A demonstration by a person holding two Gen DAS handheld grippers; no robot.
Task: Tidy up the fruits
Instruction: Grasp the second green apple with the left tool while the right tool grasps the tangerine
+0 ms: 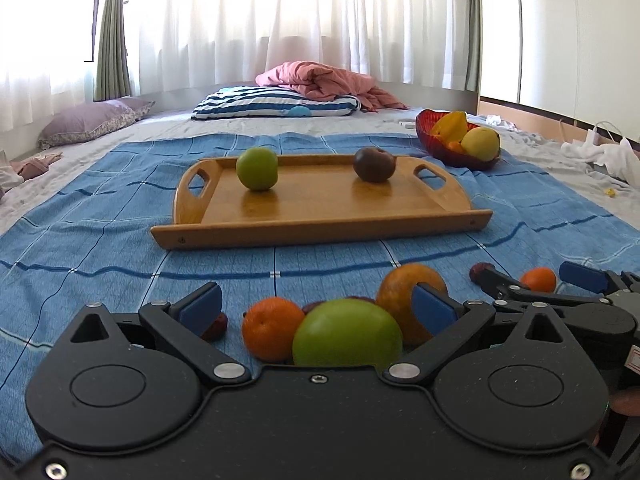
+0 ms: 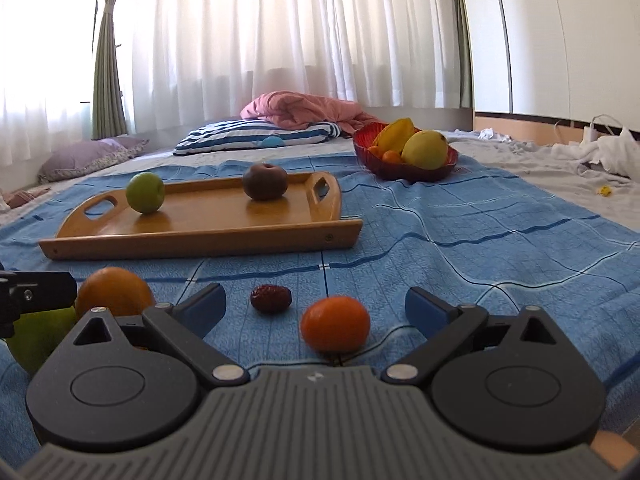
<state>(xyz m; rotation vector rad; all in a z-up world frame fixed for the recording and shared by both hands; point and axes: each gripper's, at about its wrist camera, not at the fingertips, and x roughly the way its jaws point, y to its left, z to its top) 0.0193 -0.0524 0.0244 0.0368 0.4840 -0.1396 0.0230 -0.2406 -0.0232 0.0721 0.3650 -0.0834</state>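
A wooden tray (image 1: 320, 224) (image 2: 200, 240) lies on the blue cloth and holds a green apple (image 1: 257, 169) (image 2: 145, 198) and a dark brown fruit (image 1: 374, 164) (image 2: 265, 181). My left gripper (image 1: 318, 308) is open around a green apple (image 1: 347, 334) and a small orange (image 1: 272, 328), with a large orange (image 1: 400, 292) by its right finger. My right gripper (image 2: 316, 310) is open, with a small orange (image 2: 335, 323) between its fingers and a red date (image 2: 271, 298) just ahead. The right gripper also shows in the left wrist view (image 1: 536, 280).
A red bowl (image 1: 440, 148) (image 2: 384, 168) with yellow fruit stands at the back right. Behind are a striped pillow (image 1: 276, 104), a pink blanket (image 1: 324, 80), a purple pillow (image 1: 92, 120) and white clothes (image 1: 600, 152).
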